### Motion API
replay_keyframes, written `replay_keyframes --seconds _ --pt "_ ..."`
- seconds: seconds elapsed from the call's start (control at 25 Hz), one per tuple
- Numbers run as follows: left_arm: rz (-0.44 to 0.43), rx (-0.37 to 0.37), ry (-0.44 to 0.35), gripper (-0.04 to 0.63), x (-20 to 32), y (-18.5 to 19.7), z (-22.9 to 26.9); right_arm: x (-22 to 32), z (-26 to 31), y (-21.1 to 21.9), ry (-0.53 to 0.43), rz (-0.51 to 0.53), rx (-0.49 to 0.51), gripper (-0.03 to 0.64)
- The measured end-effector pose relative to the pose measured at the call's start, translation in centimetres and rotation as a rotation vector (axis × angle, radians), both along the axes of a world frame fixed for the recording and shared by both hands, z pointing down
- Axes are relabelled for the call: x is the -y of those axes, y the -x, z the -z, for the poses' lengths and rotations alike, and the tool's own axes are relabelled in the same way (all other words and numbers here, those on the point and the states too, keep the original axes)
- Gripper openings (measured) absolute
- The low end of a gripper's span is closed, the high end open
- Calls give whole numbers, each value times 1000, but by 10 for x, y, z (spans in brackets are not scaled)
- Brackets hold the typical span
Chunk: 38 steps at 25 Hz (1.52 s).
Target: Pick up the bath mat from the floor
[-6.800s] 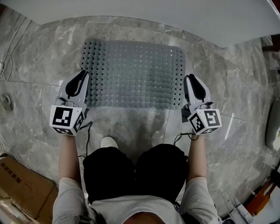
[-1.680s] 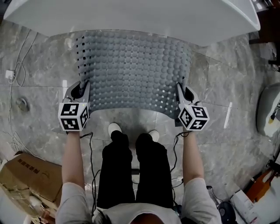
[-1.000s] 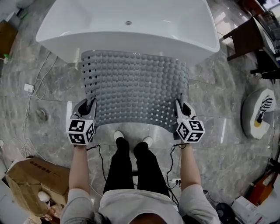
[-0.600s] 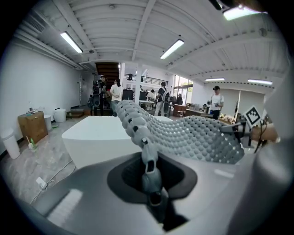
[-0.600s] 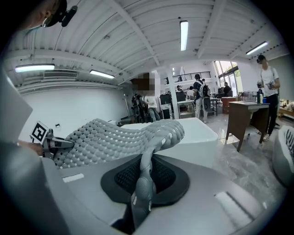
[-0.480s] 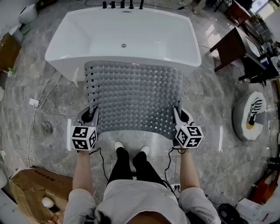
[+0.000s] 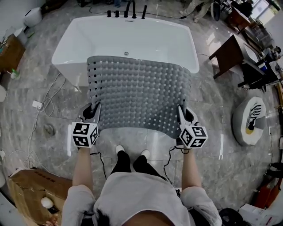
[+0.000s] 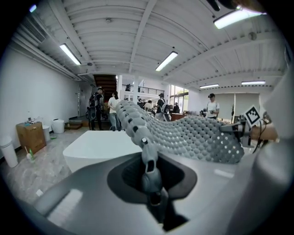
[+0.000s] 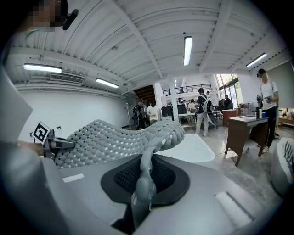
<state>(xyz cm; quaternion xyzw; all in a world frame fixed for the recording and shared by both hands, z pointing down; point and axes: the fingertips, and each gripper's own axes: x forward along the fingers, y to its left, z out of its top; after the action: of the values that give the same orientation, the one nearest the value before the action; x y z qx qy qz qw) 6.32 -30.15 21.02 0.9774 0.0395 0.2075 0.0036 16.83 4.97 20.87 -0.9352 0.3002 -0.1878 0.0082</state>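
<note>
Both tongs nearly closed, each pinching a near corner of the bath mat (image 7: 139, 95). L tongs (image 7: 94, 109) have the near-left corner: in the left gripper view the mat's rim sits squeezed btwn the two pads, and the rest runs off ahead and to the right. R tongs (image 7: 181, 111) do the same on the near-right corner, rim nipped btwn the pads, mat spreading off to the left.

Mat is off the floor (image 7: 48, 97), held up in the air btwn my two hands. It's spread out but sagging, and its near edge dips in a curve above my shoes (image 7: 130, 151). It's grey and bumpy all over, w/ rows of small square holes down the left side and at the near-right corner.

From the head view its far edge overlaps the near rim of the white bathtub (image 7: 132, 35); can't tell if it touches. Black taps (image 7: 126, 9) stand at the tub's far end, drain hole in the bottom.

Floor is grey marble tile. Cardboard box (image 7: 26, 192) lies down-left of me, w/ a white cable (image 7: 42, 126) trailing on the floor at left. Dark wooden bench (image 7: 227, 53) is right of the tub. A round white thing (image 7: 249, 120) lies on the floor further right; can't tell what it is. People (image 8: 109, 106) stand far off at the back of the room.
</note>
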Motion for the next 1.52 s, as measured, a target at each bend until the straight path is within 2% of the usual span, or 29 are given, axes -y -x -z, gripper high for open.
replay_keyframes --seconds 0.84,1.52 --pt "8 -202 -54 43 -6 25 102 -9 100 25 -27 1 -204 34" --pt "50 -299 -65 43 -18 41 131 -20 129 31 -51 17 -287 35"
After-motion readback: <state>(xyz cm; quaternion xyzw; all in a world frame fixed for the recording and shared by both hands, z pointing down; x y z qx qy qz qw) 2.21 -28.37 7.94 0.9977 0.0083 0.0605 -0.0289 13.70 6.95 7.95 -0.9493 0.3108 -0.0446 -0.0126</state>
